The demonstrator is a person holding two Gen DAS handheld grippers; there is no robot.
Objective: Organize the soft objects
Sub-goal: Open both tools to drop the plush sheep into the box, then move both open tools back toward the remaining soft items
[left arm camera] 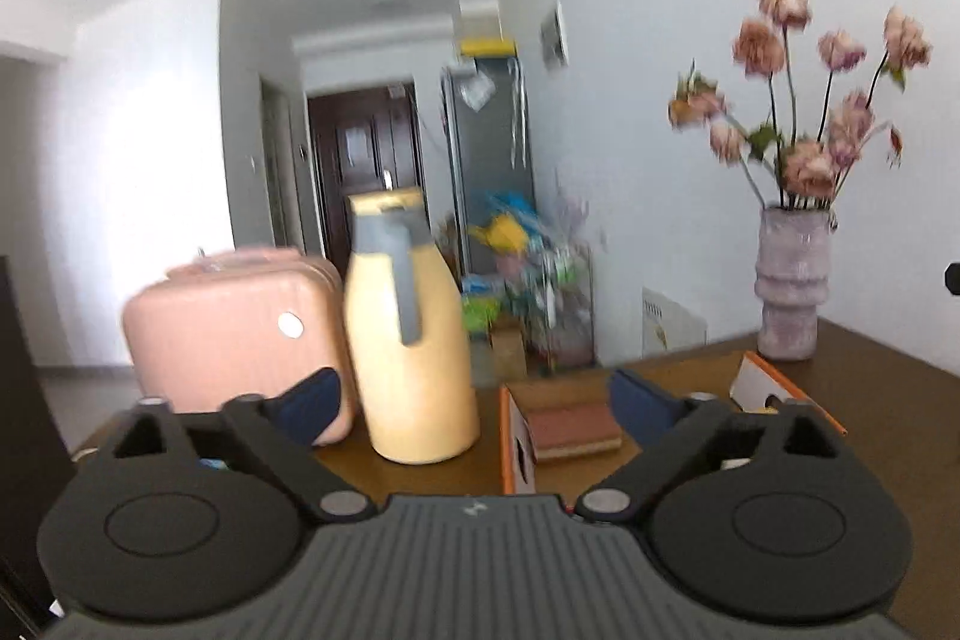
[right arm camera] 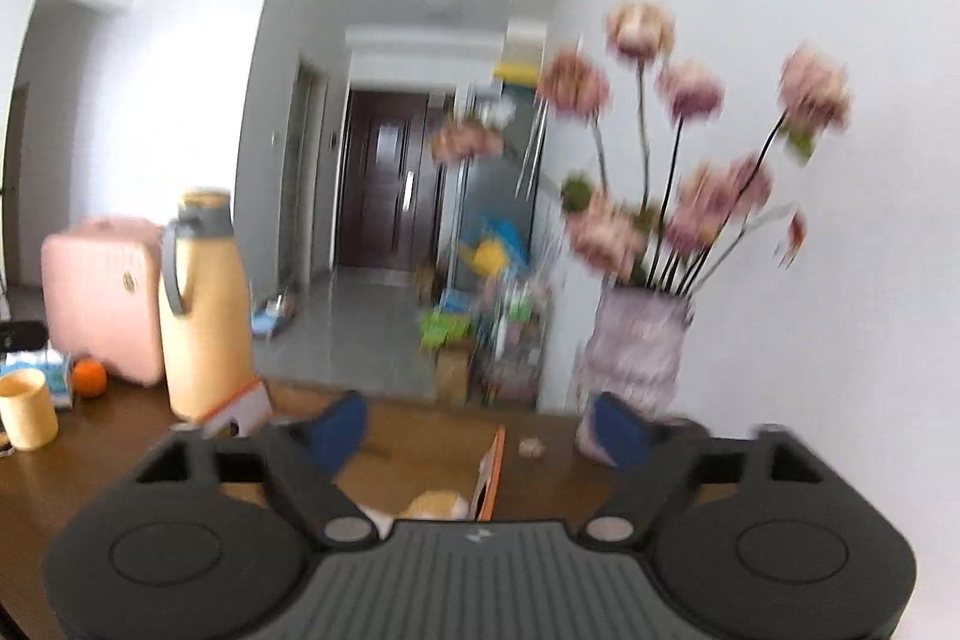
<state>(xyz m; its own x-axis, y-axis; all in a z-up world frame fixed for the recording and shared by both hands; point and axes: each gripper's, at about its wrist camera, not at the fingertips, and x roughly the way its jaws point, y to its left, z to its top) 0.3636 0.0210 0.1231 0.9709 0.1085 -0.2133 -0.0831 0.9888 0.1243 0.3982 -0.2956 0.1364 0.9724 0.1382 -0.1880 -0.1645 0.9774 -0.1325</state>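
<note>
both grippers are up off the table (left arm camera: 888, 400) and holding nothing. the left gripper (left arm camera: 474, 403) has its fingers spread wide, blue pads well apart w/ only air btwn them. same for the right gripper (right arm camera: 477, 430), fingers wide, empty.

what looks like the task's stuff: an orange-edged cardboard box (left arm camera: 516, 436) open on the brown table just ahead of the left gripper, w/ a brownish sponge-like pad (left arm camera: 573, 430) lying inside it. so i'd guess at least one soft item is already in. in the right view there's a pale yellowish soft lump (right arm camera: 435, 505) low down beside the box's orange edge, right under the gripper body, can't tell if it's in the box or just next to it. a small beige bit (right arm camera: 531, 447) sits on the table near the vase (right arm camera: 636, 346), too blurry to id.

nothing's being carried rn, and both views are blurred. my read: somewhere mid-task, one piece boxed, maybe one or two left to pick up.

other stuff around: yellow thermos jug (left arm camera: 414, 340), pink case (left arm camera: 234, 328), dried flowers (left arm camera: 810, 100), a cup (right arm camera: 27, 409) and an orange (right arm camera: 90, 377) far left.
</note>
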